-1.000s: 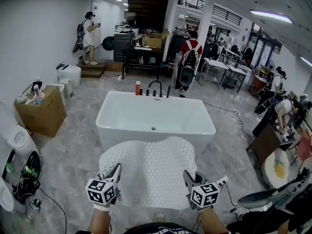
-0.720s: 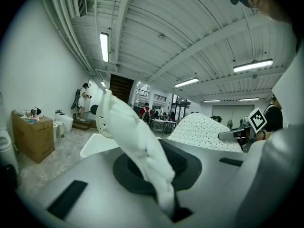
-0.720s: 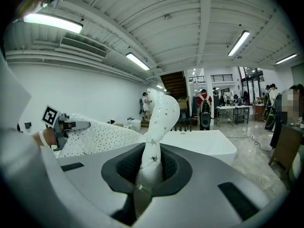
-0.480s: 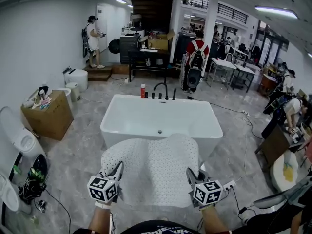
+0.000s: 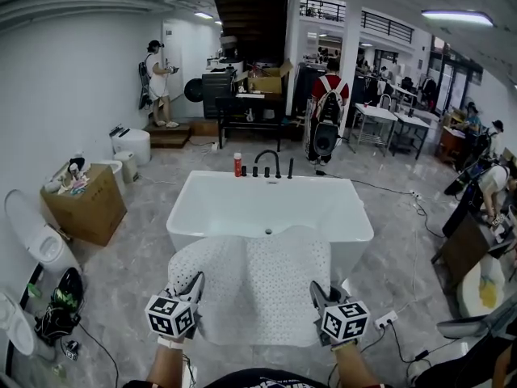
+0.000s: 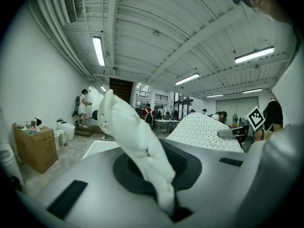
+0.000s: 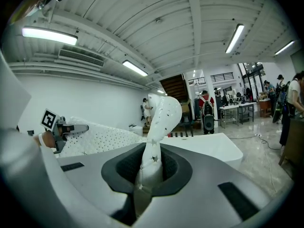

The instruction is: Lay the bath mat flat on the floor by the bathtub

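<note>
A white perforated bath mat (image 5: 250,285) is stretched out in the air between both grippers, its far edge hanging in front of the white bathtub (image 5: 271,208). My left gripper (image 5: 192,285) is shut on the mat's near left corner. That corner stands up pinched between the jaws as a white fold (image 6: 137,148). My right gripper (image 5: 317,292) is shut on the near right corner, where another fold of the mat (image 7: 154,141) rises from the jaws. Each gripper view shows the opposite gripper across the mat: the right gripper (image 6: 235,132) and the left gripper (image 7: 71,127).
Marble floor (image 5: 133,257) surrounds the tub. A cardboard box (image 5: 85,200) and a toilet (image 5: 36,237) stand at the left. Black taps (image 5: 266,164) sit at the tub's far rim. A power strip and cables (image 5: 388,320) lie at the right. Several people stand farther back.
The view has shifted so the tub and mat sit slightly farther right and the room appears more level. Both grippers still hold the mat the same way.
</note>
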Demonstrator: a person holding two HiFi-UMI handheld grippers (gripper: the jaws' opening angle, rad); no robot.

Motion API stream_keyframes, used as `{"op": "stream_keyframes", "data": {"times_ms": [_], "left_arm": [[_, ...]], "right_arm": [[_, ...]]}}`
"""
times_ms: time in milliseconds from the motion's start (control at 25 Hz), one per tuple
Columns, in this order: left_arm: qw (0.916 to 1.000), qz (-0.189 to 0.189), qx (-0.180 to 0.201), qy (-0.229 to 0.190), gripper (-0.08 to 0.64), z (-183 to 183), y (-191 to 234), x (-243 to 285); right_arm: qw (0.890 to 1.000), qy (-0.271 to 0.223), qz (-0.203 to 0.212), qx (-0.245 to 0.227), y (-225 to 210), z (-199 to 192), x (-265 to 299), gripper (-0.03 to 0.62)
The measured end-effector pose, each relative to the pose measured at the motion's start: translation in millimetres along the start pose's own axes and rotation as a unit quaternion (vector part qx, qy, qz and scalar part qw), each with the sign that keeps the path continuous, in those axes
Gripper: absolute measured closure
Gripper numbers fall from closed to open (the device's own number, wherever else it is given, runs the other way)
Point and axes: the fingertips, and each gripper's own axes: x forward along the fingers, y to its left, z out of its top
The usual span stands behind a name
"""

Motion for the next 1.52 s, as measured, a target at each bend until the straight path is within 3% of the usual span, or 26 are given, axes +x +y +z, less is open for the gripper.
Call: {"op": "stream_keyframes", "data": {"times_ms": [360,1000,1280,1520], "left_arm": [[0.9999,0.010,0.005,-0.006,0.537,5.9,-12.5,23.6],[0.9999,-0.009,-0.004,-0.009,0.537,0.2,28.4,-23.6],[0.9993,-0.035,-0.006,-0.014,0.537,-5.4,34.4,-30.1],[0.9992,-0.036,-0.001,-0.014,0.537,-5.5,35.7,-18.3]], "right_arm": [[1.000,-0.001,-0.004,0.006,-36.2,0.8,4.5,0.546],[0.999,0.004,-0.043,-0.008,20.8,0.8,-8.3,0.546],[0.998,0.003,-0.066,-0.007,30.0,-10.5,-17.6,0.546],[0.997,-0.001,-0.074,0.001,17.3,-13.2,-12.5,0.546]]}}
